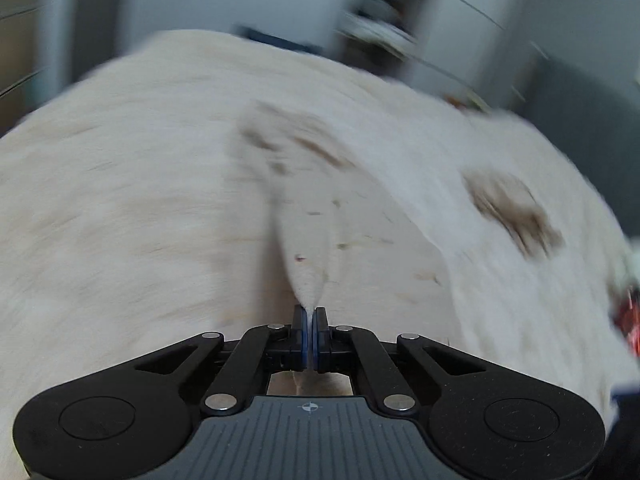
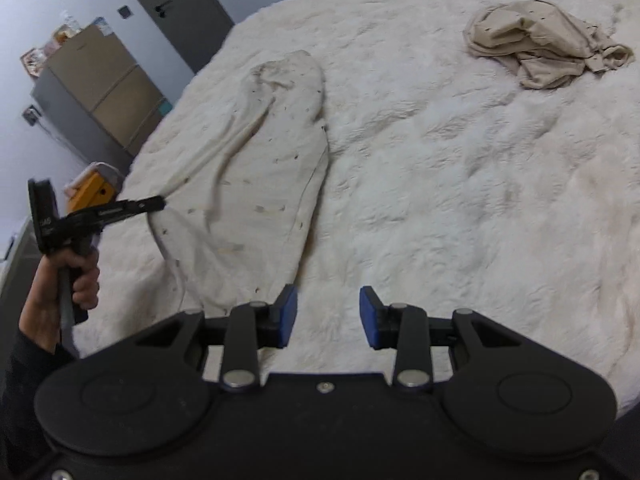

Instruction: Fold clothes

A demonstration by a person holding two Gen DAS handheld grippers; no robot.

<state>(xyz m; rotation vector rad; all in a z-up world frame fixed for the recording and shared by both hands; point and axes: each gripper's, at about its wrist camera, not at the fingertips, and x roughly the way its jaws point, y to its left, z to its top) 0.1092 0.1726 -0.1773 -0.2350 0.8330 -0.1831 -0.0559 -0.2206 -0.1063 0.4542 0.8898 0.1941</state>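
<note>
The left gripper (image 1: 310, 312) is pinching the cream garment (image 2: 256, 168) at nine o'clock; the right gripper (image 2: 328, 312), hovering spread, should be gripping the near hem.

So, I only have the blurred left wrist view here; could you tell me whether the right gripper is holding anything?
Observer: No, the right gripper is open and empty, above the fluffy bed cover.
Operator: Thanks. What exactly has my left gripper pinched?
Observer: The left gripper grips the near corner of a cream garment spread lengthwise on the bed.
Operator: Anything else to fold?
Observer: Yes, a crumpled beige garment lies apart, farther right.
</note>
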